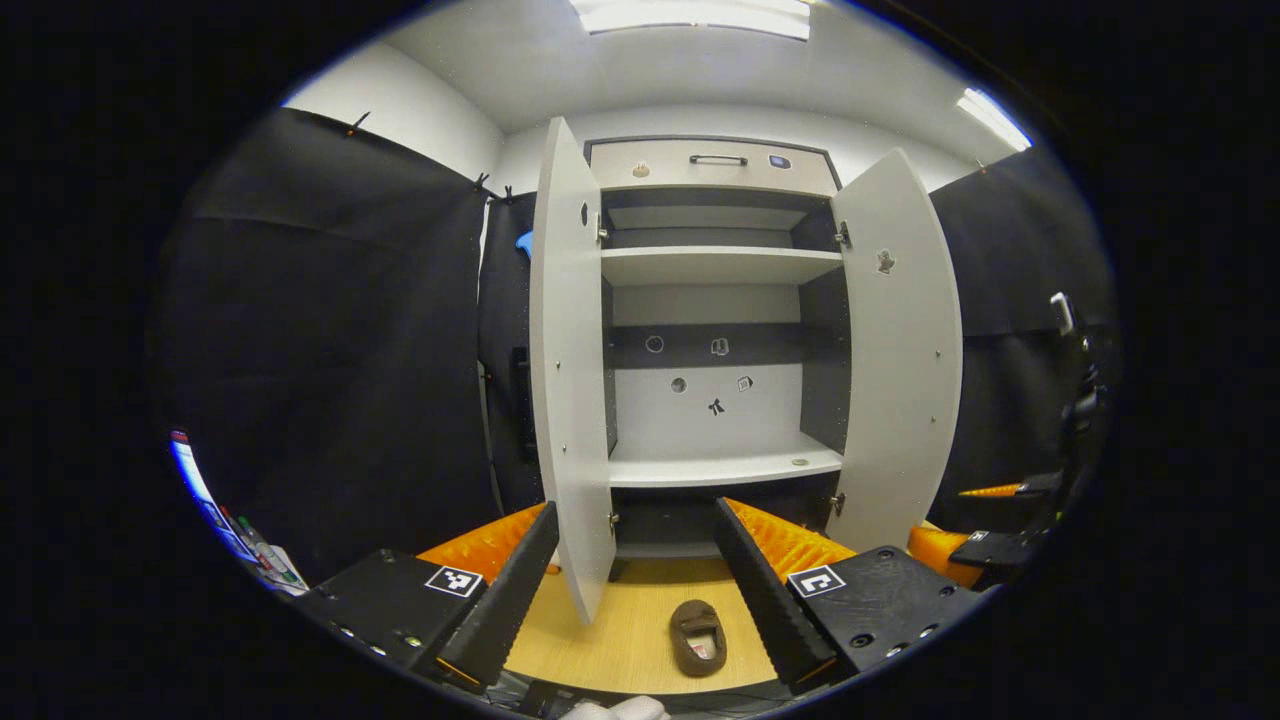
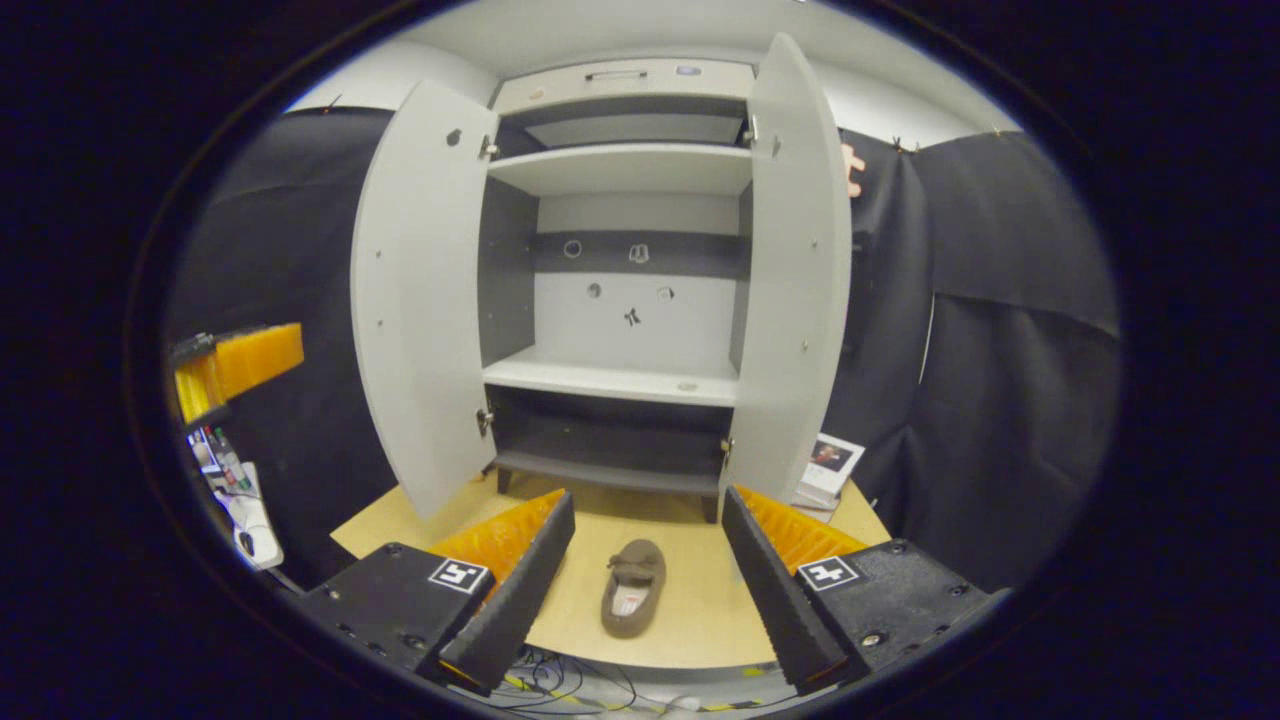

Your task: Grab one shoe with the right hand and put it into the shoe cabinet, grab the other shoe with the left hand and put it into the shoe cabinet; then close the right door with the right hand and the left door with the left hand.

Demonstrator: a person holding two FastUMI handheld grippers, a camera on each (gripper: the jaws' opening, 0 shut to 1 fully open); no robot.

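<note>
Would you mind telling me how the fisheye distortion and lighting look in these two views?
Left gripper view: the cabinet doors bow outward, ceiling lights glare white. Right gripper view: same bowing on the doors; the lower shelf sits in shadow; the brown shoe stays sharp.

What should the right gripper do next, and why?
Probably lower the right gripper straight onto the brown shoe and close on it. Its fingers are spread wide with nothing between them, the shoe lies on the wooden floor board just ahead of them, and the shoe cabinet stands with both doors open and bare shelves.
</note>
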